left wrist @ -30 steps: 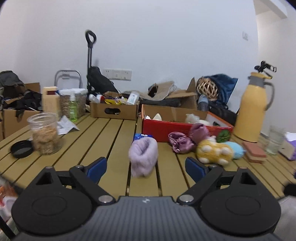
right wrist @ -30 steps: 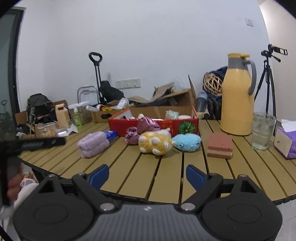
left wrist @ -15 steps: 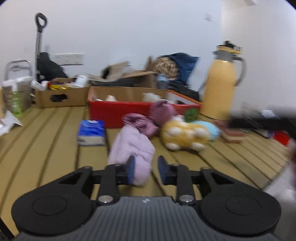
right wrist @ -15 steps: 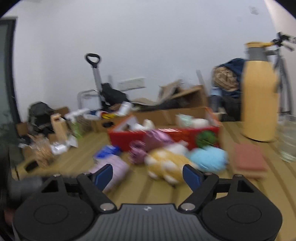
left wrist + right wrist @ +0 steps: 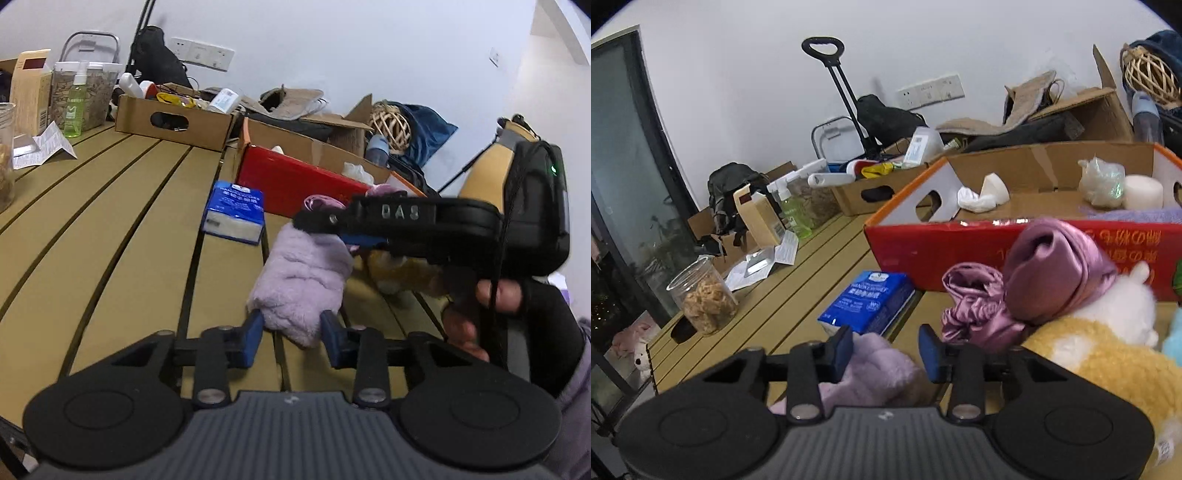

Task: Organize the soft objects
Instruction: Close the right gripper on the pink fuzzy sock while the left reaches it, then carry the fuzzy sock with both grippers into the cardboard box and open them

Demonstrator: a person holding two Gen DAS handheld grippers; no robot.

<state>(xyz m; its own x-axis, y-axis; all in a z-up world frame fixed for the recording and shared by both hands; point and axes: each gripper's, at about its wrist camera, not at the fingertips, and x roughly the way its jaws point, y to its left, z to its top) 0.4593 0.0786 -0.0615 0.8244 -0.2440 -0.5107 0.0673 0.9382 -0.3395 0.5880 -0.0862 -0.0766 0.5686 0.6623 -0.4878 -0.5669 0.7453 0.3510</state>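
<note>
**Two grippers at one lilac plush roll**

We see the lilac plush roll lying on the slatted wooden table, just near of the blue tissue pack and left of the yellow plush toy. Our left gripper has just been closing; its blue pads now press the near end of the roll from both sides, at a narrow opening. Our right gripper has likewise just been closing, and the far end of the same roll sits between its fingers; the left pad touches the plush, but we cannot tell whether the right pad does. In the left wrist view, that gripper reaches in from the right, held by a hand in a dark fingerless glove. Beyond lie two purple satin bundles against the red cardboard box.
</note>
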